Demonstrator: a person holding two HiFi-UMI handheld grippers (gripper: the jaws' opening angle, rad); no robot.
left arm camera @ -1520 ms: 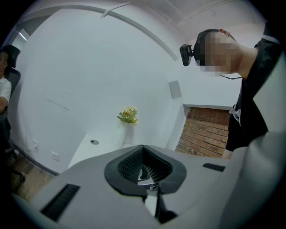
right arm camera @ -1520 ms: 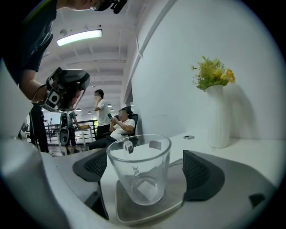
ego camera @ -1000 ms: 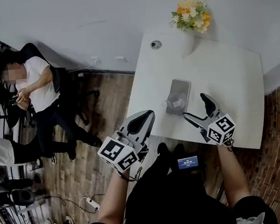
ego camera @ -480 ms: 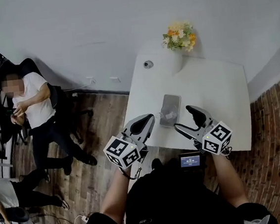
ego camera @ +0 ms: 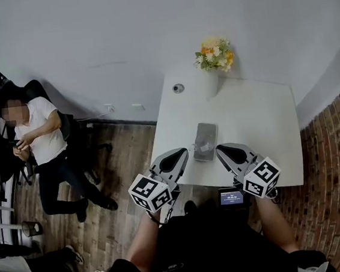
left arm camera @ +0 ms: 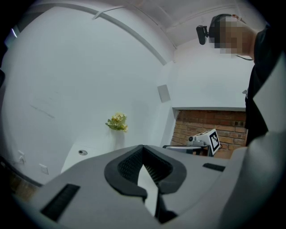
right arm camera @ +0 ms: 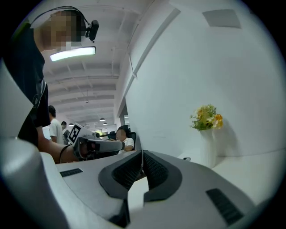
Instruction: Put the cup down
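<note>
A small clear cup [ego camera: 201, 146] stands on a grey tray [ego camera: 209, 131] near the front of the white table [ego camera: 259, 123]. My left gripper [ego camera: 181, 153] hovers at the table's near edge, left of the tray, shut and empty; the left gripper view shows its tips [left arm camera: 143, 147] meeting. My right gripper [ego camera: 221, 150] is just right of the tray, its jaws closing until the tips meet, with nothing between them [right arm camera: 142, 154]. Neither gripper touches the cup. Neither gripper view shows the cup.
A white vase of yellow and orange flowers [ego camera: 214, 55] stands at the table's far edge, beside a small round fitting [ego camera: 178, 88]. A person [ego camera: 36, 131] sits in a chair on the wooden floor at left. A brick wall [ego camera: 338, 181] runs on the right.
The right gripper's jaws went from wide open to closed. Both grippers drew back from the tray toward the table's near edge, and the head view pulled away.
</note>
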